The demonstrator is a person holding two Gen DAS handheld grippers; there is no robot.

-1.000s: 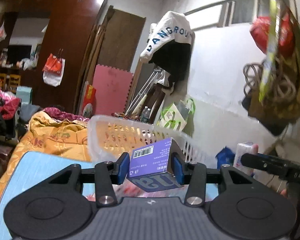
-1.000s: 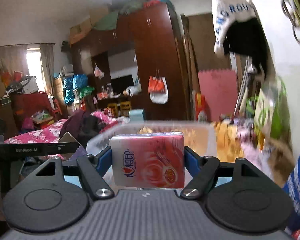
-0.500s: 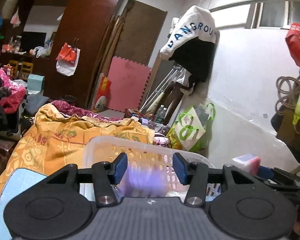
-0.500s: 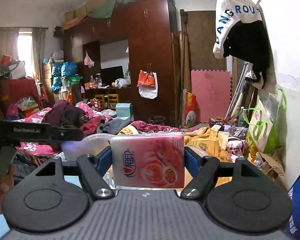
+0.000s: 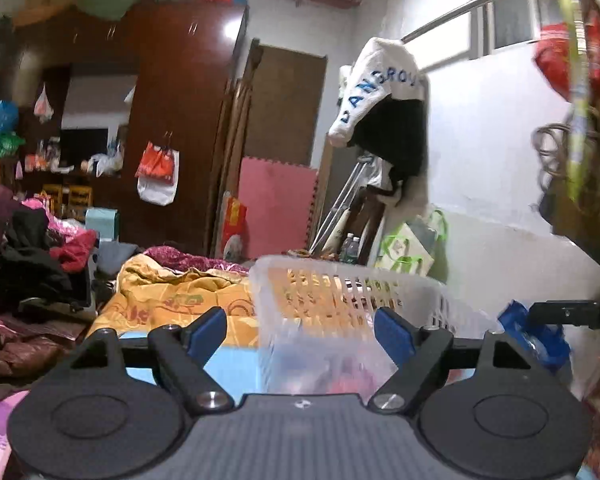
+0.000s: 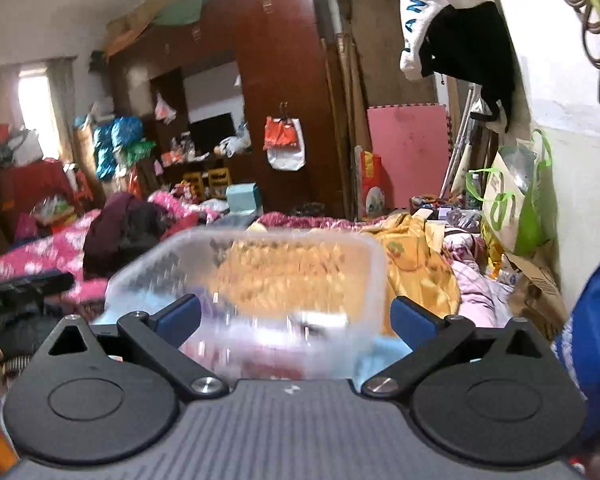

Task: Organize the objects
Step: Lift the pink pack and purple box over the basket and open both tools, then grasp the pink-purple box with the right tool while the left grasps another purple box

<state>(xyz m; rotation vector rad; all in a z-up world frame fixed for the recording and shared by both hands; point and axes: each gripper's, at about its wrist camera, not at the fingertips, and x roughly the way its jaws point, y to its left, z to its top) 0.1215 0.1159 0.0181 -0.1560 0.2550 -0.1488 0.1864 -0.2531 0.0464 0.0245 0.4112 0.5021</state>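
Both loads gone from the jaws since a second ago: left gripper [image 5: 300,330] and right gripper [image 6: 296,318] opening, empty (drop into basket [image 5: 340,292], presumably). Blurred items inside; orange quilt [image 5: 172,300] beyond.

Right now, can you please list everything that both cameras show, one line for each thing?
basket: one, clear white plastic with slots, straight ahead of both grippers; blurred things inside, cannot tell which
blanket: one, orange-yellow, behind the basket
wardrobe: one, dark red-brown, far wall
foam mat: one, pink, leaning beside the wardrobe
hanging garment: one, white and black with blue letters, on the rail at the wall
green and white bag: one, against the right wall
blue bag: one, near right edge
left gripper: black with blue pads, jaws opening, nothing between them
right gripper: same, jaws opening, nothing gripped
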